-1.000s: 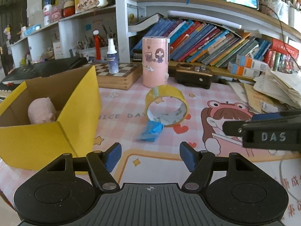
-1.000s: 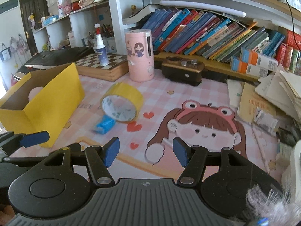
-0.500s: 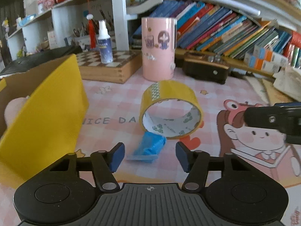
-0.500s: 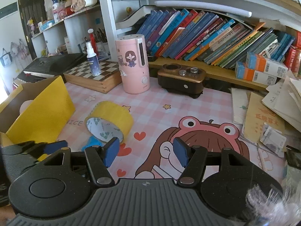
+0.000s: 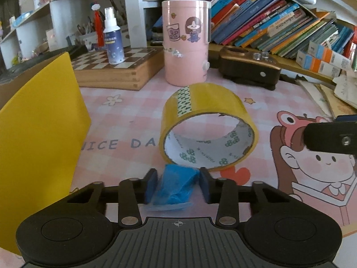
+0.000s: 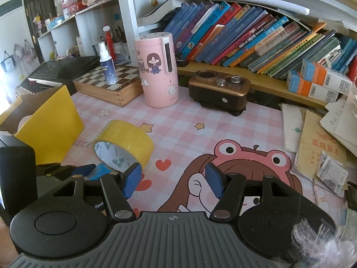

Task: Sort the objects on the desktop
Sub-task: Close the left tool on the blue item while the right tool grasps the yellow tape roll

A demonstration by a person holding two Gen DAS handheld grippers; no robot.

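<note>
Worktop [image 6: 223,120]: pink checked mat with a cartoon girl in a frog hat; my things lie on it.
Books [image 6: 245,35]: a leaning row on the shelf behind.
Box [image 5: 40,138]: yellow card, open, at my left edge, near the tape.
Chessboard [image 5: 116,67]: wooden, behind the box, with a spray bottle [image 5: 113,42] standing upright on it.
Canister [image 5: 186,38]: pink, upright, behind the tape; a brown device [image 5: 250,67] sits just to its right.
Tape [image 5: 207,127]: yellow roll standing on its rim, hollow facing me, touching the far end of the blue packet.
Packet [image 5: 177,185]: blue, crumpled, flat on the mat, between the pads of my left tool.
My left tool [image 5: 177,186]: jaws have just been closing round the packet; both pads lie against its sides, so I am gripping it.
My right tool [image 6: 173,183]: jaws apart, nothing between them, hovering over the cartoon girl to the right of the tape.
</note>
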